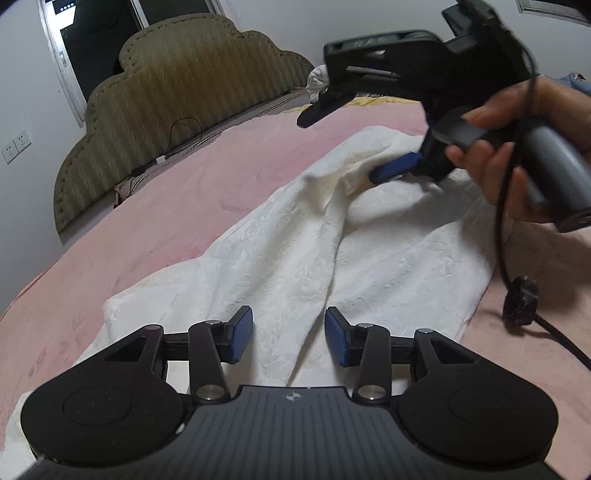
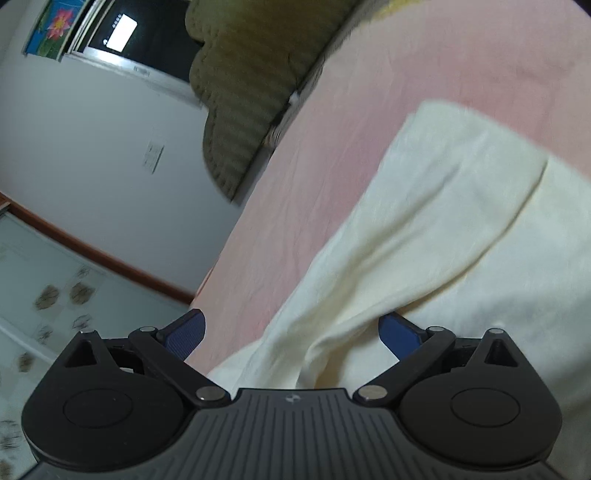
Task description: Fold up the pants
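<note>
Pants [image 1: 295, 240] on the bed [image 1: 147, 206], headboard [image 1: 166, 96] behind, both tools over them.

Left tongs [image 1: 289, 338] half-parted, right tongs [image 2: 291, 338] spread wide, tilted

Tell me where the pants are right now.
The pants lie spread on the pink bed, running from the left gripper toward the right gripper, with the headboard off to the left.

Soft, even indoor light, no harsh glare. Window [image 1: 96, 40] is black; a bright lamp reflection [image 2: 122, 28] glows in the glass. Faint shadows in the pants' [image 1: 295, 240] folds. Right gripper [image 1: 347, 144] smeared w/ motion blur; right wrist view soft overall. Strong fisheye bending at edges, dark corners.
</note>
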### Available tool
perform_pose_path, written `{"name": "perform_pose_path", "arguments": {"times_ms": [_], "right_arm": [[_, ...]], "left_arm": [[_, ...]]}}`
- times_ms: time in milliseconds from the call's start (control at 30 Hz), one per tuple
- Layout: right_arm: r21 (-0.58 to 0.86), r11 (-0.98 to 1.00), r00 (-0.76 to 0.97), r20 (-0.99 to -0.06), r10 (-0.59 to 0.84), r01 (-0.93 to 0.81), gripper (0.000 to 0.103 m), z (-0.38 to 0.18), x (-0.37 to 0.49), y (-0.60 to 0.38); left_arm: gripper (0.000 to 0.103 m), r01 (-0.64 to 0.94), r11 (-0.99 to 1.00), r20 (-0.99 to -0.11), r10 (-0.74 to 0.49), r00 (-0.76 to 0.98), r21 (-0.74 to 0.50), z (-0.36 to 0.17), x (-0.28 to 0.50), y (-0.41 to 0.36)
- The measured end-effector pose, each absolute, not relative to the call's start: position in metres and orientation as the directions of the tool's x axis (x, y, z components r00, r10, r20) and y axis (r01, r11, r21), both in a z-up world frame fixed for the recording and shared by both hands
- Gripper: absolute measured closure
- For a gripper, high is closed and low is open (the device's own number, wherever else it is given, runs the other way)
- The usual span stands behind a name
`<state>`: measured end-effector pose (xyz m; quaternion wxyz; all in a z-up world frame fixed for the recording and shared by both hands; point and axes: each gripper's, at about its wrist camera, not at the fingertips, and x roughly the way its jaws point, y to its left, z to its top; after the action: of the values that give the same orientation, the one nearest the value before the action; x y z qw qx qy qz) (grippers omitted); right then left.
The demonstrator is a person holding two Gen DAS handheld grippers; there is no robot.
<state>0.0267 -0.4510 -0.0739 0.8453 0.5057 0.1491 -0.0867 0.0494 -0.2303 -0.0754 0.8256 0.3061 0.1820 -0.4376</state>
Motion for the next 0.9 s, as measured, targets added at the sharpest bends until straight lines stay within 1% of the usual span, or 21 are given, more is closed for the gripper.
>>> {"name": "perform_pose_path", "arguments": {"times_ms": [33, 67, 100, 133, 167, 200, 233, 267, 333, 400, 500, 533, 633, 733, 767, 800, 833, 900], "right_arm": [[0.815, 0.486, 0.938, -0.345, -0.031, 0.316, 0.011, -0.073, 0.027, -0.453], [0.807, 0.486, 0.934, -0.351, -0.062, 0.335, 0.023, -0.074, 0.027, -0.456], [0.809, 0.469, 0.930, -0.359, -0.084, 0.354, 0.046, -0.078, 0.027, -0.460], [0.815, 0.448, 0.925, -0.370, -0.088, 0.369, 0.057, -0.082, 0.028, -0.465], [0.823, 0.425, 0.922, -0.378, -0.085, 0.377, 0.072, -0.088, 0.028, -0.470], [0.833, 0.405, 0.922, -0.378, -0.081, 0.377, 0.079, -0.093, 0.027, -0.473], [0.845, 0.389, 0.927, -0.367, -0.078, 0.367, 0.081, -0.098, 0.024, -0.475], [0.848, 0.390, 0.930, -0.359, -0.078, 0.359, 0.087, -0.098, 0.022, -0.475], [0.845, 0.414, 0.938, -0.334, -0.089, 0.340, 0.090, -0.094, 0.015, -0.472], [0.853, 0.427, 0.953, -0.290, -0.088, 0.299, 0.091, -0.086, 0.006, -0.470], [0.843, 0.466, 0.962, -0.256, -0.092, 0.269, 0.091, -0.072, -0.005, -0.467], [0.831, 0.483, 0.960, -0.261, -0.099, 0.276, 0.091, -0.068, -0.009, -0.467], [0.822, 0.472, 0.946, -0.307, -0.106, 0.319, 0.091, -0.073, -0.014, -0.472], [0.842, 0.404, 0.931, -0.355, -0.087, 0.359, 0.091, -0.090, -0.015, -0.480], [0.841, 0.384, 0.921, -0.379, -0.086, 0.382, 0.089, -0.095, -0.014, -0.482], [0.833, 0.371, 0.909, -0.407, -0.090, 0.410, 0.084, -0.099, -0.012, -0.483], [0.828, 0.361, 0.900, -0.426, -0.093, 0.429, 0.081, -0.103, -0.009, -0.485], [0.838, 0.348, 0.906, -0.410, -0.103, 0.419, 0.081, -0.107, -0.006, -0.488]], "left_arm": [[0.053, 0.835, 0.430, -0.570, -0.611, 0.549, 0.343, -0.076, 0.051, -0.231], [0.053, 0.836, 0.433, -0.571, -0.611, 0.548, 0.339, -0.077, 0.052, -0.232], [0.053, 0.837, 0.437, -0.572, -0.612, 0.546, 0.331, -0.078, 0.054, -0.234], [0.052, 0.838, 0.441, -0.573, -0.614, 0.542, 0.321, -0.078, 0.056, -0.235], [0.052, 0.839, 0.445, -0.574, -0.616, 0.540, 0.313, -0.078, 0.059, -0.235], [0.051, 0.839, 0.449, -0.573, -0.617, 0.539, 0.306, -0.078, 0.060, -0.237], [0.051, 0.839, 0.453, -0.571, -0.619, 0.539, 0.301, -0.078, 0.062, -0.238], [0.051, 0.839, 0.456, -0.570, -0.620, 0.539, 0.297, -0.078, 0.064, -0.238], [0.052, 0.838, 0.460, -0.564, -0.624, 0.541, 0.296, -0.076, 0.065, -0.243], [0.053, 0.839, 0.451, -0.555, -0.631, 0.541, 0.305, -0.076, 0.064, -0.244], [0.068, 0.846, 0.436, -0.541, -0.651, 0.533, 0.308, -0.075, 0.061, -0.248], [0.076, 0.849, 0.439, -0.542, -0.655, 0.526, 0.294, -0.075, 0.062, -0.248], [0.089, 0.852, 0.457, -0.544, -0.660, 0.518, 0.256, -0.074, 0.067, -0.248], [0.094, 0.843, 0.484, -0.519, -0.671, 0.529, 0.234, -0.069, 0.068, -0.244], [0.095, 0.842, 0.492, -0.507, -0.679, 0.531, 0.223, -0.066, 0.068, -0.242], [0.095, 0.842, 0.497, -0.495, -0.689, 0.530, 0.210, -0.063, 0.068, -0.240], [0.095, 0.844, 0.498, -0.488, -0.697, 0.526, 0.199, -0.060, 0.069, -0.239], [0.094, 0.847, 0.497, -0.496, -0.697, 0.519, 0.188, -0.059, 0.070, -0.240]]}}
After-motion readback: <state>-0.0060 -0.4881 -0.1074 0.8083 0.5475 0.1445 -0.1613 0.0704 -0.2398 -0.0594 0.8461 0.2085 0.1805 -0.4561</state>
